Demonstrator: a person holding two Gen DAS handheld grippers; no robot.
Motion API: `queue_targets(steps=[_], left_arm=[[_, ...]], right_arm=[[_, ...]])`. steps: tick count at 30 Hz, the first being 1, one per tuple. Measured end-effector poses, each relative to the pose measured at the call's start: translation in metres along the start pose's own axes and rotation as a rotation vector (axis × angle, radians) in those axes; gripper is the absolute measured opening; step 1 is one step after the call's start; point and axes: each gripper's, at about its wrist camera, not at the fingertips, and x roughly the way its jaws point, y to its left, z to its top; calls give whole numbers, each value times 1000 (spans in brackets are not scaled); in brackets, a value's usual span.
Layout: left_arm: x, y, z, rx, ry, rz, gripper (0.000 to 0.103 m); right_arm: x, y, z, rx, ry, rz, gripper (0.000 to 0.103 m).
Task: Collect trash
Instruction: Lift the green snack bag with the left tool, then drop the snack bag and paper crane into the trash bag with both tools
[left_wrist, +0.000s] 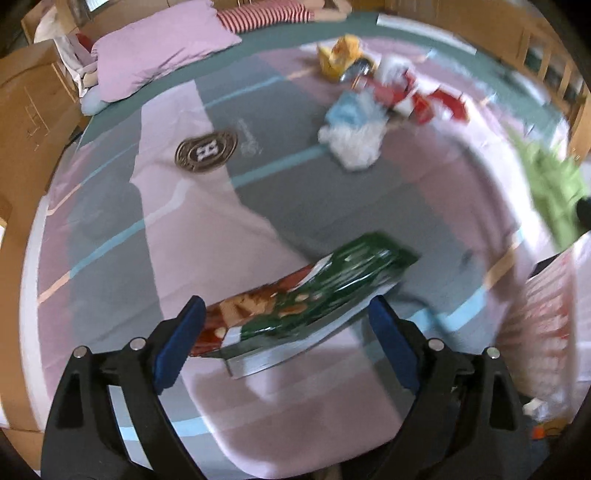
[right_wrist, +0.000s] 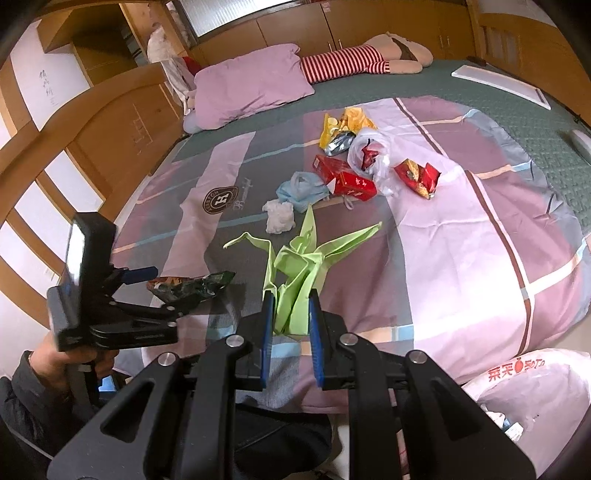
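A green and red snack wrapper (left_wrist: 314, 291) (right_wrist: 192, 286) lies on the striped quilt (left_wrist: 221, 229). My left gripper (left_wrist: 286, 306) (right_wrist: 162, 291) stands open around it, one blue pad off each end, neither pressing. My right gripper (right_wrist: 291, 306) is shut on a folded light-green paper crane (right_wrist: 299, 266), which the left wrist view shows blurred (left_wrist: 550, 184) at the right edge. Farther up the bed lies a heap of trash: a white tissue wad (right_wrist: 279, 218), a blue bag (right_wrist: 301, 190), a red box (right_wrist: 343, 179), a clear bag (right_wrist: 373, 155), yellow wrappers (right_wrist: 345, 123) and a red snack packet (right_wrist: 419, 177).
A pink pillow (right_wrist: 251, 86) and a striped plush figure (right_wrist: 351, 61) lie at the head of the bed. A white flat board (right_wrist: 502, 85) rests at the far right. A white plastic bag with red print (right_wrist: 532, 391) sits beside the bed's near right corner. Wooden panels (right_wrist: 110, 122) line the left side.
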Motion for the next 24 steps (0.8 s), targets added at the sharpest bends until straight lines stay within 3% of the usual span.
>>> queue_targets(steps=[1,3,5,9,13,24], left_arm=[[5,1,-2,-2,12,8,67],[14,5,-6,-33,33,4,55],[17,13,-10,-88,20,-30,33],[5,21,-12,-161,-25,-18,27],[-30,27,-11,-224,-114,-38,24],[-145,-11,-2,-195,-349,-147,24]], right_arm=[[1,1,0,-1,1,0,19],[2,2,-1,-3,5,1,19],[1,3,-1,-4,4,-1,19],[-2,5,-1,-12,-6,-1,19],[-13,7,-1,-16,-23,6,19],[-85,21,3,-65,-153,58,19]])
